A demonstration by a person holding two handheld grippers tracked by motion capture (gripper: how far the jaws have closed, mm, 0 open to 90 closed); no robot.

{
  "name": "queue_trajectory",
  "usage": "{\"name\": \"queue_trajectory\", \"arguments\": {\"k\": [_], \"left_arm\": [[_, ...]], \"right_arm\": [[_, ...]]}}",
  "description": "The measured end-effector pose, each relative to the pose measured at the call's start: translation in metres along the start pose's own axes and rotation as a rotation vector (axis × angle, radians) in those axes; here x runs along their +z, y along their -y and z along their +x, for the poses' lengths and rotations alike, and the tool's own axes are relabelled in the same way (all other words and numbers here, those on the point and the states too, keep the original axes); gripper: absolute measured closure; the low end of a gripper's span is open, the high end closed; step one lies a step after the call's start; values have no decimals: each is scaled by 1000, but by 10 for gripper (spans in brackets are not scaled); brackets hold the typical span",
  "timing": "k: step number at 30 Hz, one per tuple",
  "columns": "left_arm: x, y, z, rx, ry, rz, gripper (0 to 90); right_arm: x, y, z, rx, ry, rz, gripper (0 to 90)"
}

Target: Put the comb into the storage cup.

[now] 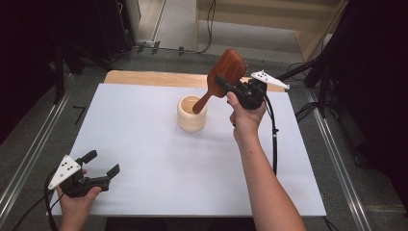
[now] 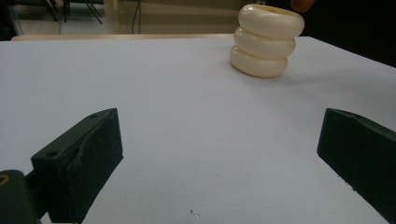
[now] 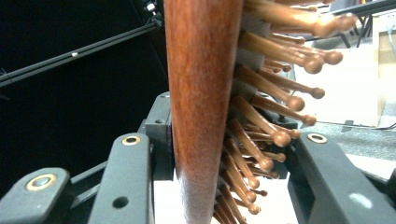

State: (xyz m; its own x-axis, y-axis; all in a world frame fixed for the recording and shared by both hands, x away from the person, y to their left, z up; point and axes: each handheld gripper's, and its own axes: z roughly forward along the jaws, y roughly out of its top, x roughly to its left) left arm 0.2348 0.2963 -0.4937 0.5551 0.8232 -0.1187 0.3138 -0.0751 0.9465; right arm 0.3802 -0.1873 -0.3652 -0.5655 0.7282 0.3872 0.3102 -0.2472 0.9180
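Right gripper (image 1: 222, 85): raised above the far right part of the bench, held in the person's right hand (image 1: 246, 120); its jaws are clenched on the head of a wooden hairbrush (image 1: 222, 77)
Hairbrush: reddish-brown paddle brush, tilted, head up and away, handle slanting down to the left; the handle's tip sits at the mouth of the holder, whether inside it or just over the rim I cannot tell; in the right gripper view the brush (image 3: 205, 107) stands edge-on between the jaws, its round-tipped wooden pins (image 3: 275, 88) pointing right
Holder: cream ribbed cup (image 1: 192, 113), three stacked bulges, upright near the middle of the bench; also seen from the left gripper view (image 2: 266, 41), far off
Left gripper (image 1: 102, 168): low at the near left corner, in the left hand (image 1: 77, 202); jaws released, spread wide, nothing between them
Bench: white top (image 1: 144, 144); wooden strip along the far edge
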Motion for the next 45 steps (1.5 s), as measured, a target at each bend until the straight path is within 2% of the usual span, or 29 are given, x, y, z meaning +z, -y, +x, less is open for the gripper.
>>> {"name": "queue_trajectory", "arguments": {"k": [8,19,26,35,45], "left_arm": [[0,0,0,1,4,2,2],[1,0,0,7,12,10,1],[1,0,0,2,13,7,1],[1,0,1,5,14,9,1],[1,0,1,0,17,4,1]], "right_arm": [[13,7,-7,-9,26,7,545],[29,20,-10,-19,36,28,545],[41,34,-12,0,43,52,544],[52,51,-14,0,46,87,544],[58,63,-16,22,46,88,544]]}}
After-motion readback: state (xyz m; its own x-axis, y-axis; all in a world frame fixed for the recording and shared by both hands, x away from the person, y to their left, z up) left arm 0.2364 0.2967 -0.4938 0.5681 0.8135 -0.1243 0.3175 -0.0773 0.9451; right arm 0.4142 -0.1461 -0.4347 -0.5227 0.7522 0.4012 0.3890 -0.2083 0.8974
